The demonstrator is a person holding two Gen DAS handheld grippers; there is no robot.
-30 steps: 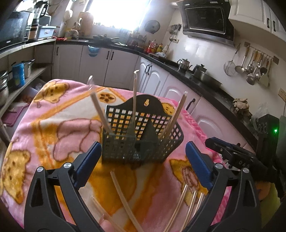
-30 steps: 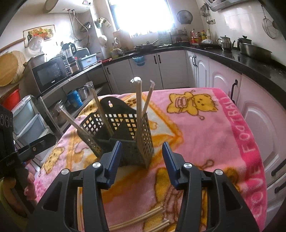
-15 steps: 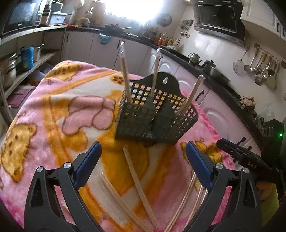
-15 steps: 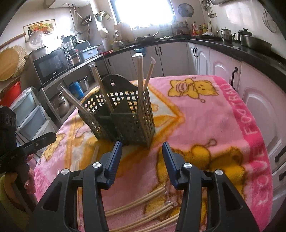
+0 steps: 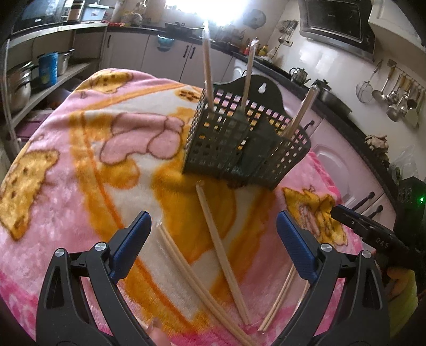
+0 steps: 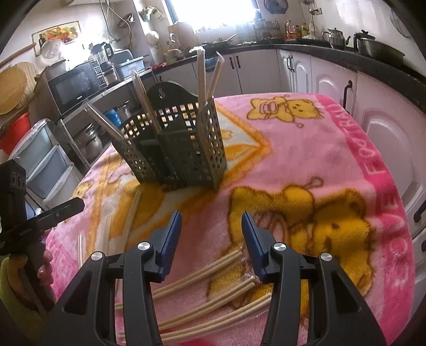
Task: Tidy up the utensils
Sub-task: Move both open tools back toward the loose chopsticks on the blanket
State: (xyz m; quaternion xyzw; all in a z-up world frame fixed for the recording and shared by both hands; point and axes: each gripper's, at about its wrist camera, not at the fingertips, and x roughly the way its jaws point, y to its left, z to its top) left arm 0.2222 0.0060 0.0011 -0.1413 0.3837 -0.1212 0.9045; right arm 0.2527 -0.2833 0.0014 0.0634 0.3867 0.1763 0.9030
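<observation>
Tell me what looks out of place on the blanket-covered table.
Loose chopsticks lie scattered at crossing angles on the pink blanket in front of the dark slotted holder, while only a few stand upright inside it. Nothing looks spilled or broken.

blown-out window (image 6: 213, 13) backlight, fisheye warp

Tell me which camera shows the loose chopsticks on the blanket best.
The left wrist view: the loose chopsticks lie spread out, nearly full length. The right wrist view shows only a few, partly hidden behind its own tool.
</observation>
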